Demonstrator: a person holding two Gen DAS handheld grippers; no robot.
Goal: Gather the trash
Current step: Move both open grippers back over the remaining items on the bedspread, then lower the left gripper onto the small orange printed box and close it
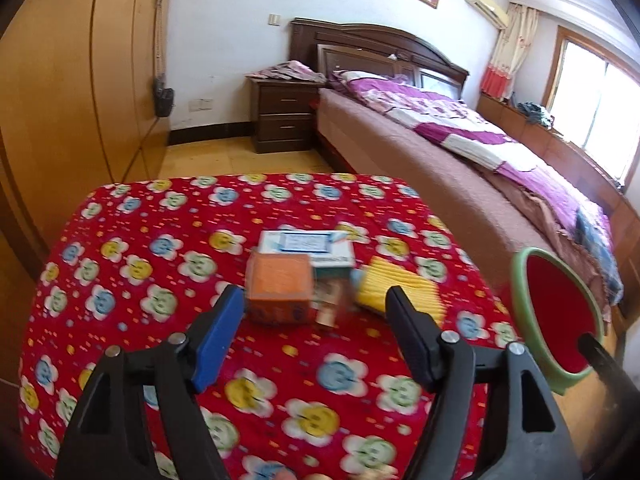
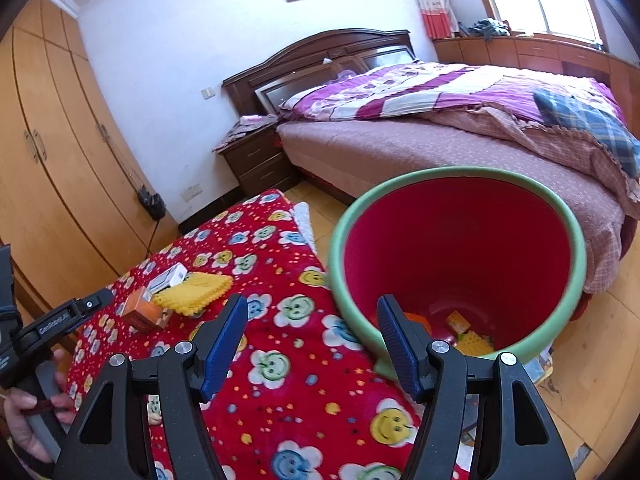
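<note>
On the red flowered tablecloth (image 1: 140, 240) lie an orange box (image 1: 280, 288), a white and blue box (image 1: 308, 246) behind it, a yellow ridged packet (image 1: 396, 286) and a small brown scrap (image 1: 328, 312). My left gripper (image 1: 314, 304) is open just short of the orange box and touches nothing. The red bin with a green rim (image 2: 340, 248) stands off the table's right edge, with several bits of trash (image 2: 474, 342) at its bottom. My right gripper (image 2: 310, 312) is open astride the bin's near rim, its right finger inside; the pads do not press on it.
A bed (image 1: 460, 152) with a purple quilt runs along the right, a dark nightstand (image 1: 284, 116) at its head. Wooden wardrobes (image 1: 80, 80) line the left wall. A hand (image 2: 20, 412) grips the left tool's handle. Bare floor (image 2: 592, 340) lies beyond the bin.
</note>
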